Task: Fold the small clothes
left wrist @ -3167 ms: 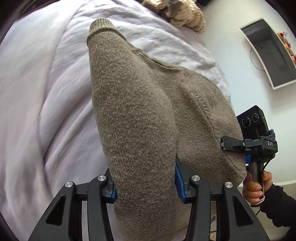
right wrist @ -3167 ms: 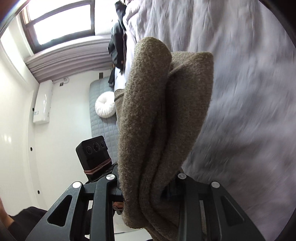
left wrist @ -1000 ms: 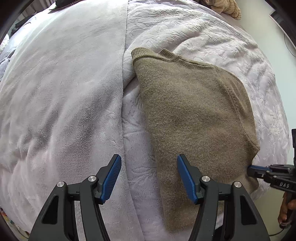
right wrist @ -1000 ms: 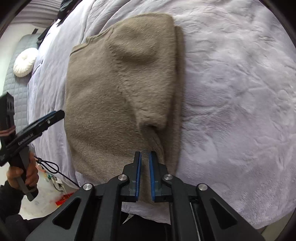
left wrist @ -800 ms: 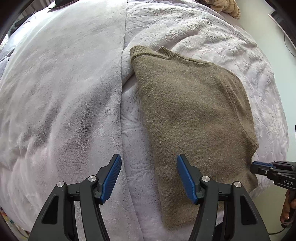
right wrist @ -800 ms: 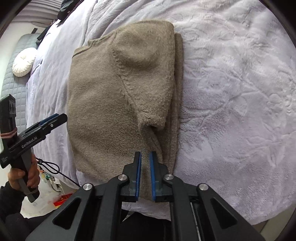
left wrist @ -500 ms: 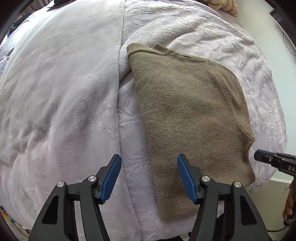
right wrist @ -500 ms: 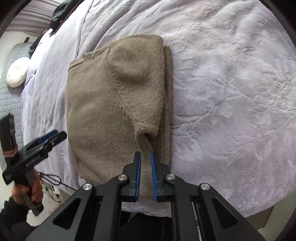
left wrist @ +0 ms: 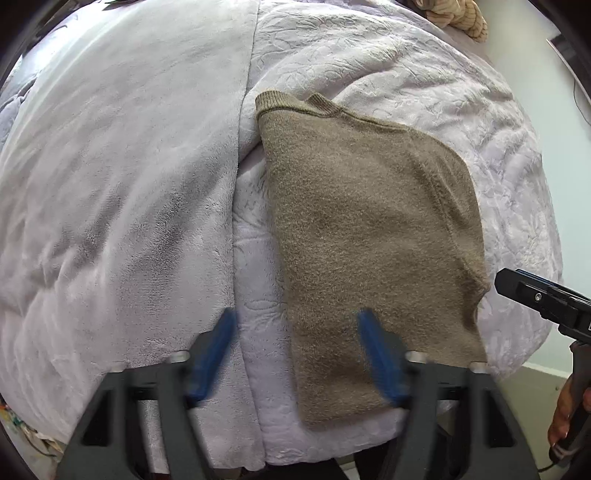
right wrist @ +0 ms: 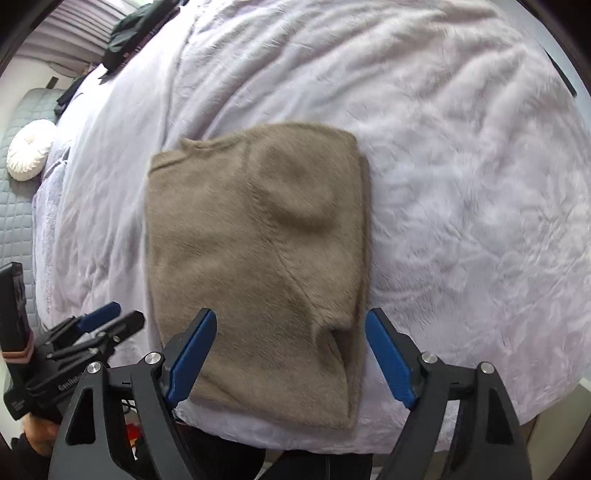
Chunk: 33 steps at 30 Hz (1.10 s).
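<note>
A folded taupe knit sweater point(left wrist: 373, 236) lies flat on the lilac blanket point(left wrist: 122, 206) near the bed's front edge; it also shows in the right wrist view point(right wrist: 258, 266). My left gripper point(left wrist: 295, 354) is open and empty, above the sweater's near left edge. My right gripper point(right wrist: 291, 354) is open and empty, above the sweater's near right corner, where a sleeve fold bulges. The left gripper also appears in the right wrist view point(right wrist: 107, 321), and the right gripper's tip in the left wrist view point(left wrist: 532, 291).
A beige checked garment point(left wrist: 454, 14) lies at the bed's far end. Dark clothes point(right wrist: 136, 26) sit at the far side. A white round cushion point(right wrist: 29, 151) rests on a grey quilted mat point(right wrist: 14, 206) on the floor to the left.
The sweater was laid down on the blanket and both grippers let go. In the last half second my right gripper opened wide and both pulled back a little.
</note>
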{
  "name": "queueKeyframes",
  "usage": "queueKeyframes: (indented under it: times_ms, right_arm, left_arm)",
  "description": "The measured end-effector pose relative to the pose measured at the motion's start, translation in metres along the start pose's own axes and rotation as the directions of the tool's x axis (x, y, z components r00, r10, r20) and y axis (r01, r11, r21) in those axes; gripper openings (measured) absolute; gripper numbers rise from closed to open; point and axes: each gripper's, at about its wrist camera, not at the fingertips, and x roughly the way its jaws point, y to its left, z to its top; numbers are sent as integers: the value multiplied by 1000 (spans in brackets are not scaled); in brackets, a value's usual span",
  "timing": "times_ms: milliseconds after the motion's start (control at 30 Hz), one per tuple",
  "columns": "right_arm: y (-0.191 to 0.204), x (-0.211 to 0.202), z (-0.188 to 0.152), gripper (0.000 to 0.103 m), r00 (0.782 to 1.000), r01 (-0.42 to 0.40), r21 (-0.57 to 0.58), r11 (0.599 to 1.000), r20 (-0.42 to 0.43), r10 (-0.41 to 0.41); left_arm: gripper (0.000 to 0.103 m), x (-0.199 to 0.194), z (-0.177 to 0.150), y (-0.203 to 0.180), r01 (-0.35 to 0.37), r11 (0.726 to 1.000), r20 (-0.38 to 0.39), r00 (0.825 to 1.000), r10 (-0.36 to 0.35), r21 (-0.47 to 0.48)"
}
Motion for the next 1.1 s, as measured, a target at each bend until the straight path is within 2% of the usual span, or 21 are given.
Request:
queueKeyframes:
  times_ms: [33, 167, 233, 467, 667, 800, 1100]
  right_arm:
    - [4, -1, 2, 85, 1000, 5, -5, 1000, 2, -5]
    - [14, -1, 6, 89, 1000, 24, -18, 1000, 8, -24]
    - [17, -1, 6, 103, 999, 46, -23, 999, 16, -46]
    - [26, 0, 5, 103, 987, 159, -33, 987, 38, -157]
    - [32, -1, 6, 103, 973, 228, -58, 972, 35, -227]
    - [36, -3, 5, 103, 969, 246, -58, 968, 44, -243]
    - [36, -3, 5, 103, 966, 258, -52, 965, 39, -256]
  left_arm:
    - [103, -3, 0, 0, -14, 1000, 20, 1000, 14, -2]
    - [103, -8, 1, -5, -51, 998, 36, 998, 50, 30]
    - [103, -9, 2, -7, -79, 996, 36, 996, 78, 33]
    - [103, -11, 2, -7, -118, 993, 34, 992, 118, -12]
    - [103, -10, 3, -11, -169, 986, 30, 985, 169, -3]
    - [103, -10, 4, -11, -166, 986, 19, 986, 167, -12]
    - [103, -11, 4, -10, -212, 977, 15, 977, 213, -18]
